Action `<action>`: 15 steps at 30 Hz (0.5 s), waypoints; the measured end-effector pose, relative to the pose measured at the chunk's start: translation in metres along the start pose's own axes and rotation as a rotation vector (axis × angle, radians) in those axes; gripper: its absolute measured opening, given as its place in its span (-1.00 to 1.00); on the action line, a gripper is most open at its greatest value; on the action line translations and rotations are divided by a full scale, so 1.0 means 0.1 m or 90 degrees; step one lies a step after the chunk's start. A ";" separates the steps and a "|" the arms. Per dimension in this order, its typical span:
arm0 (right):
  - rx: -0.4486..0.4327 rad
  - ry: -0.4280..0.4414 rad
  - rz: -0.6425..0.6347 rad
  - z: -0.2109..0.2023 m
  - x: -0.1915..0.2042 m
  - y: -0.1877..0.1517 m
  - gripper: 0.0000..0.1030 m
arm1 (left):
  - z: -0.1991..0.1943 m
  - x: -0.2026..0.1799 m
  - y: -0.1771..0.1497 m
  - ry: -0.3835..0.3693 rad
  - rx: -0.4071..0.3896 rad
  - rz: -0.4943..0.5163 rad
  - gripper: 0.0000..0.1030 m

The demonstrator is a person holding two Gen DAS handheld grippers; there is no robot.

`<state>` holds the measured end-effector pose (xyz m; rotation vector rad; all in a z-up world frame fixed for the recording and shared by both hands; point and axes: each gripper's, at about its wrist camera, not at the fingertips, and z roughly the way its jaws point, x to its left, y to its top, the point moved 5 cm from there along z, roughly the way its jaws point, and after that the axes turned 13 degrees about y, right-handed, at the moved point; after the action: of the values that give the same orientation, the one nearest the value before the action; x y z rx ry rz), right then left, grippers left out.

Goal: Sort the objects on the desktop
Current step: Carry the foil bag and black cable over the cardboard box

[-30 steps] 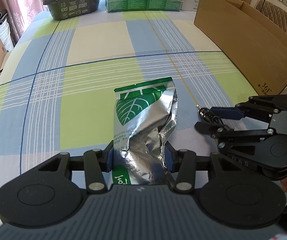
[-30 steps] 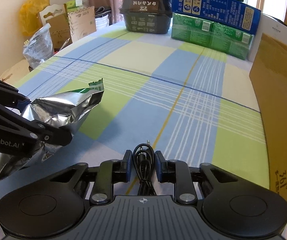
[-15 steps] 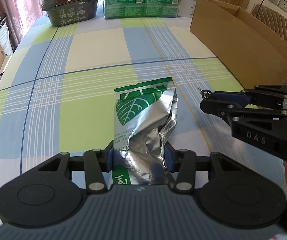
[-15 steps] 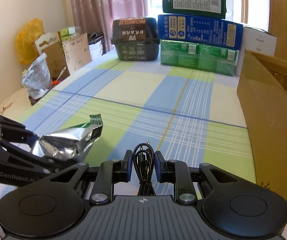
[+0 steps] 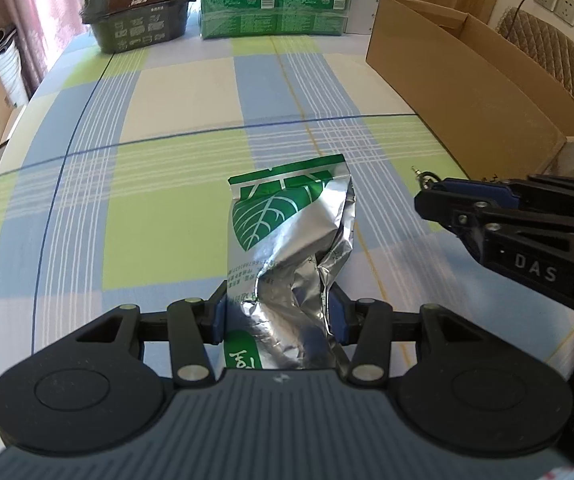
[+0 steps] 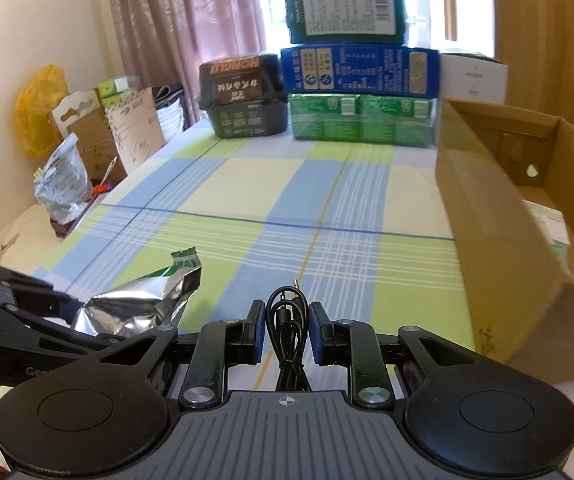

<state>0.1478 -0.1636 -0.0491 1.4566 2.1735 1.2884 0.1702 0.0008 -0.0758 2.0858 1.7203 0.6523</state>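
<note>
Foil bag (image 5: 287, 248), crumpled silver with a green leaf print, is clamped low down in the left hand-held gripper (image 5: 277, 314) above the checked desk (image 5: 167, 184); its bottom end is hidden behind the gripper body. Right hand-held gripper (image 6: 285, 332) pinches a coiled black cable (image 6: 287, 320), whose tail disappears beneath it. Box (image 6: 487, 240) contents at the desk's right edge are blurred.

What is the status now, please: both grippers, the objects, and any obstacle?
Left gripper shut on foil bag. Right gripper shut on black cable. Cardboard box open at right; nothing blocks the way.
</note>
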 end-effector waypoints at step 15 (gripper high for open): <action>-0.079 -0.038 0.017 -0.95 -0.07 0.37 -0.62 | -0.83 -0.42 0.32 0.000 -0.056 -0.006 -0.18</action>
<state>0.1176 -0.2166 0.0329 1.4613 2.0050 1.3462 0.1432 -0.0484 0.0050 2.0167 1.6689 0.7117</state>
